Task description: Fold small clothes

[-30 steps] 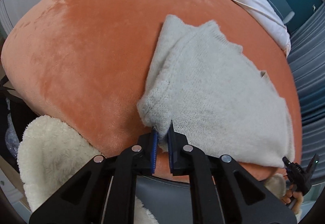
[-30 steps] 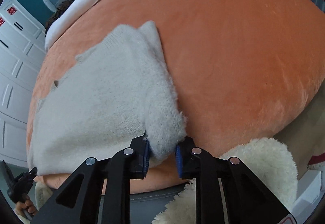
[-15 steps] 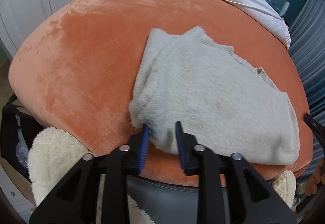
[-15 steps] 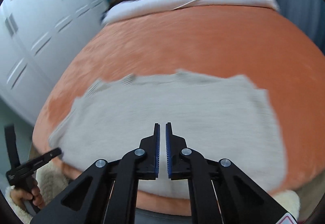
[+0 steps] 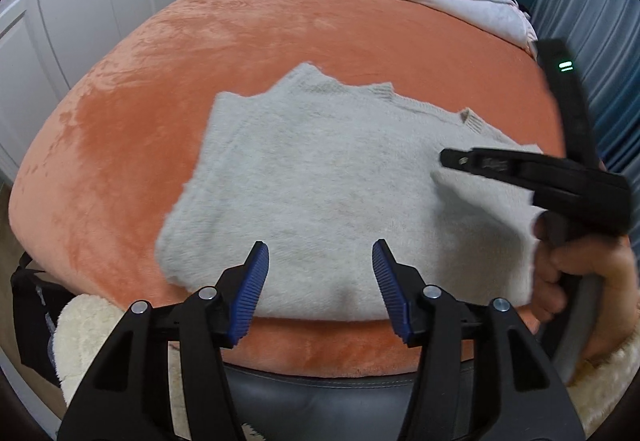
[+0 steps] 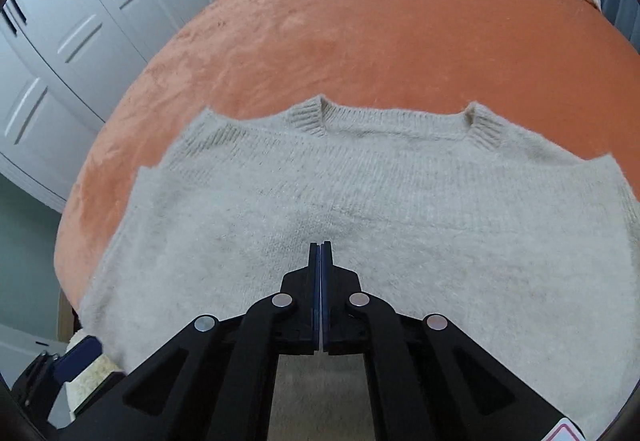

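We judge the fuzzy gray sweater (image 6: 360, 225), lying flat on the orange bed (image 6: 380, 41), soft and limp (best pinched at a hem corner), with our left tongs (image 5: 320, 265) opening empty above its near edge and our right tongs (image 6: 320, 247) pressed together, holding nothing.

readable text: none in either view.
right gripper (image 5: 450, 161) side marking: a small pale mark on the black finger, too blurred to read; perhaps embossed lettering.
right gripper handle light: two short green bars glow on the black upright part, a sign and not letters.
sticker (image 6: 566, 433) at the right wrist view's bottom edge: a white corner with a red-edged shape, cut off, nothing legible.
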Demonstrator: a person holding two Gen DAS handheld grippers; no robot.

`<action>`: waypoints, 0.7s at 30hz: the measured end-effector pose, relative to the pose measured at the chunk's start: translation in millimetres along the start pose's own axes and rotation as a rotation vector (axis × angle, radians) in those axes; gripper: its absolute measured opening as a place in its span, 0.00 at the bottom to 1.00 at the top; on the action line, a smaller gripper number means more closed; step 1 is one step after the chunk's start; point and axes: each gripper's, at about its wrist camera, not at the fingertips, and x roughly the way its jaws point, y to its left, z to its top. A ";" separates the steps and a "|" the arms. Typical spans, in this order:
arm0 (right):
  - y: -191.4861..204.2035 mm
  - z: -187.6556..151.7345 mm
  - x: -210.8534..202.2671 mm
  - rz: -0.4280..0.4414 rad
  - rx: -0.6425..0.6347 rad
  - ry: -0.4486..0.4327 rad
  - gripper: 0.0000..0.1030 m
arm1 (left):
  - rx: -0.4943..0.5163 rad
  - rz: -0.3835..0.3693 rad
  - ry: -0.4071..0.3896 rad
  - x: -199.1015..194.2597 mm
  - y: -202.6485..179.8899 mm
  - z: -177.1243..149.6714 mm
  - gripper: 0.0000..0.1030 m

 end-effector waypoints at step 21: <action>-16.0 -39.9 18.2 -0.061 0.051 0.072 0.00 | -0.440 -0.065 0.000 12.6 92.6 -17.2 0.74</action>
